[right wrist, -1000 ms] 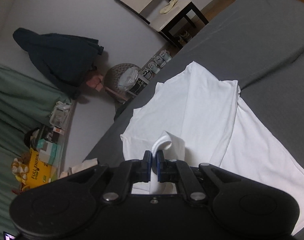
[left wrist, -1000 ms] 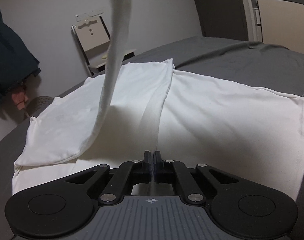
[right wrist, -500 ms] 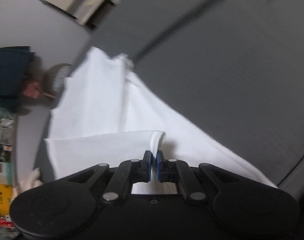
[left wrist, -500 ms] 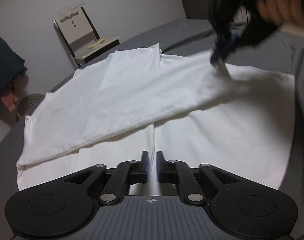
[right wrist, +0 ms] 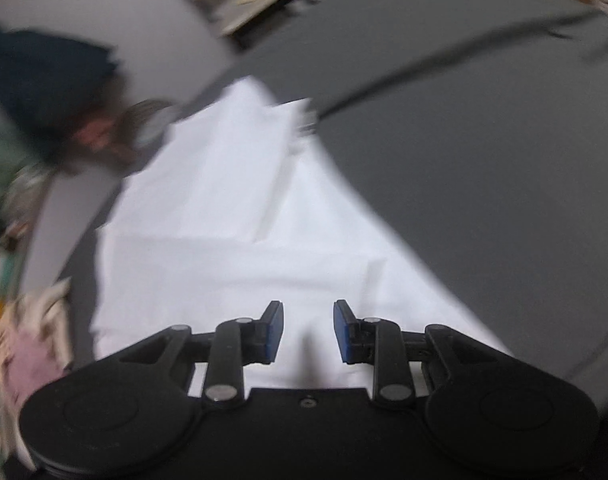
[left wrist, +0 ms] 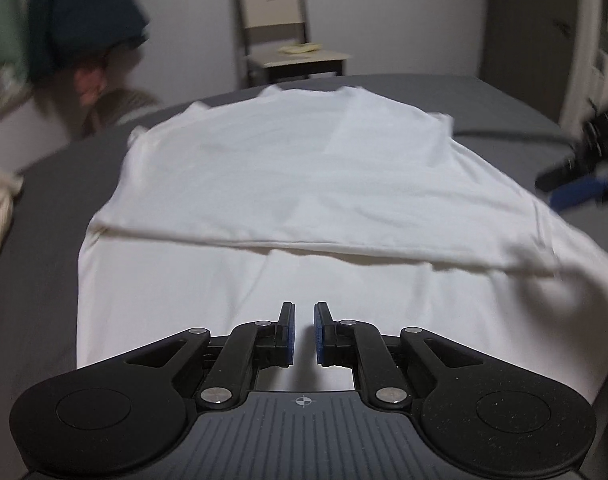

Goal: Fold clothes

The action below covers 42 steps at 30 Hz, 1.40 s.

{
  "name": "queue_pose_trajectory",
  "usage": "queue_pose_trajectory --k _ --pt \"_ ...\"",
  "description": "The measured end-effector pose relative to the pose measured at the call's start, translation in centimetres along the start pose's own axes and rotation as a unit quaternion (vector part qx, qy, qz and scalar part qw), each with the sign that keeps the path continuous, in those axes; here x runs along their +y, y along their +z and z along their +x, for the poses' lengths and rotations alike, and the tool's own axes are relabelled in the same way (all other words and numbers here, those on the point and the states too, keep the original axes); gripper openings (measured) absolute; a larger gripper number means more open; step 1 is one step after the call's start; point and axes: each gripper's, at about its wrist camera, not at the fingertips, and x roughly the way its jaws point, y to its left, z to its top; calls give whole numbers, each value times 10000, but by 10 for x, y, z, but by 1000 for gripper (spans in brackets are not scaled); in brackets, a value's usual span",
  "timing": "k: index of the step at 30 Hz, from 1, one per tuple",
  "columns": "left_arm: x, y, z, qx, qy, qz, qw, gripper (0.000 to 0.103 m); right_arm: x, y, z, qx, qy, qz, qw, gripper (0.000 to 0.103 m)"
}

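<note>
Both grippers' parted fingers (left wrist: 288, 334) hover over the white shirt (left wrist: 304, 176)

Home bedroom: grey bed (left wrist: 483, 96), chair (left wrist: 280, 32), hanging jacket (left wrist: 80, 20).

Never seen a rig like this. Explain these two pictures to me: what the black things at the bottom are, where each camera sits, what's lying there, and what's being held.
There is no robot here. A person holds a two-finger gripper in each hand, and each gripper carries a wide-angle camera looking forward along its fingers. One picture comes from the left gripper, the other from the right gripper; the black shape at the bottom of each is that gripper itself. The right one also shows, blurred, at the edge of the left view.

A white T-shirt lies on a bed with a dark grey sheet, one side folded across its middle. A chair stands by the wall.

Nothing is held: both sets of jaws stand apart above the cloth, the right ones wider.
</note>
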Motion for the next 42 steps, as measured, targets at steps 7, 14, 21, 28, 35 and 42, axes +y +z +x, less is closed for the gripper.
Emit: queue_pose_trajectory --k 7,14,21,28,35,42 --pt "18 -5 5 -42 -55 -735 9973 10 2 -9 42 312 -715 -575 9953 22" --pt "44 13 -8 -214 -88 -990 9948 11 16 21 18 164 100 -954 9953 40" --pt "97 67 -22 -754 420 -266 9959 84 59 102 27 -222 474 -1831 9817 74" --pt "153 135 16 -642 -517 -488 9954 85 97 168 56 -463 198 -2776 9594 103" --pt "206 168 99 89 -781 -1537 9850 85 99 219 115 -258 -203 -3187 9473 103" --pt "235 189 172 496 -712 -1800 9798 85 118 262 177 343 -363 -3935 9180 102"
